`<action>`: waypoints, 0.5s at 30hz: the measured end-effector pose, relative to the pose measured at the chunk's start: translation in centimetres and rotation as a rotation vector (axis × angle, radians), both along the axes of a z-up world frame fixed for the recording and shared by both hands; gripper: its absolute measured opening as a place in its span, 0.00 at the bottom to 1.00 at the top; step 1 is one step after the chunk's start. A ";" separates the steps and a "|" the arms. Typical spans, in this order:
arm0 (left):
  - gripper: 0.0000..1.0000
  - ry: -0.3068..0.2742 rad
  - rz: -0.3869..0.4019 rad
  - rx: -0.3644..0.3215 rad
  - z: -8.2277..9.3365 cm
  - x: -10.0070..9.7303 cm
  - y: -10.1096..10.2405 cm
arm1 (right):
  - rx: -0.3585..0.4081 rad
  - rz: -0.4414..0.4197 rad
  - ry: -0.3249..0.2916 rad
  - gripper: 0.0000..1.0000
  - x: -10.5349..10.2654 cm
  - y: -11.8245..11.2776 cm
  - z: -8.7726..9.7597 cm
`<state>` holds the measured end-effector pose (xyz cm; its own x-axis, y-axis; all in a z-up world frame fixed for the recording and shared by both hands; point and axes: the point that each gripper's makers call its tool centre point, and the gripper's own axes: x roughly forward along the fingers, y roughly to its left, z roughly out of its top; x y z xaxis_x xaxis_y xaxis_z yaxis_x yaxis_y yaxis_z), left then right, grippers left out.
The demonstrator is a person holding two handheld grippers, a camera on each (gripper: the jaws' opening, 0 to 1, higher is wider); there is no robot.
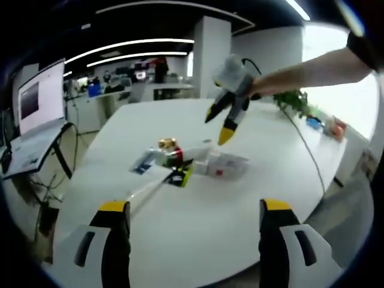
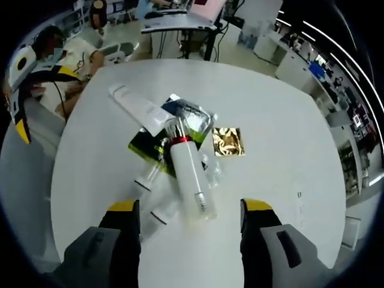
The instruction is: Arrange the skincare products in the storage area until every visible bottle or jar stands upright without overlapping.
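Note:
The skincare products lie in an overlapping pile (image 1: 180, 163) at the middle of the white table (image 1: 198, 240). In the right gripper view a white bottle with a red collar (image 2: 192, 177) lies on its side, just beyond my right gripper (image 2: 189, 206), which hangs above the pile, open and empty. Around the bottle lie a long white tube (image 2: 137, 108), a clear bottle (image 2: 193, 117), a dark green pack (image 2: 145, 147) and a gold square box (image 2: 228, 142). My left gripper (image 1: 195, 207) is open and empty, well short of the pile. The right gripper (image 1: 217, 126) hovers over the pile's far side.
A laptop on a stand (image 1: 36, 114) is off the table's left side. A plant (image 1: 294, 102) and small items (image 1: 333, 127) sit at the far right of the table. A person sits beyond the table (image 2: 66, 51). Desks stand behind.

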<state>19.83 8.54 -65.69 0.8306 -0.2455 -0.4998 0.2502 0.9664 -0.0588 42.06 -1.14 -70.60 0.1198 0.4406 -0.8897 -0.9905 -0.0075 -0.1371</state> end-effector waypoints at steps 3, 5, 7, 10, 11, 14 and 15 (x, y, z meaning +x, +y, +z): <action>0.81 0.005 0.000 -0.002 -0.1 -0.1 0.0 | 0.000 0.003 0.007 0.67 -0.1 0.3 -0.4; 0.81 0.008 0.005 -0.006 -0.2 0.0 0.1 | 0.002 0.005 0.018 0.66 0.0 0.9 -0.9; 0.82 0.012 0.011 -0.009 -0.3 0.0 0.3 | -0.005 0.007 0.031 0.65 0.0 1.4 -1.8; 0.82 0.013 0.018 -0.014 -0.2 0.0 0.3 | -0.025 0.027 0.039 0.62 -0.3 1.8 -2.8; 0.82 0.012 0.019 -0.013 -0.2 0.0 0.3 | -0.030 0.034 0.038 0.62 -0.4 1.9 -3.0; 0.82 0.012 0.017 -0.003 -0.2 -0.1 0.3 | -0.038 0.052 0.048 0.61 -0.4 2.5 -3.8; 0.81 0.012 0.017 -0.001 -0.2 -0.1 0.3 | -0.040 0.055 0.052 0.59 -0.3 2.8 -4.1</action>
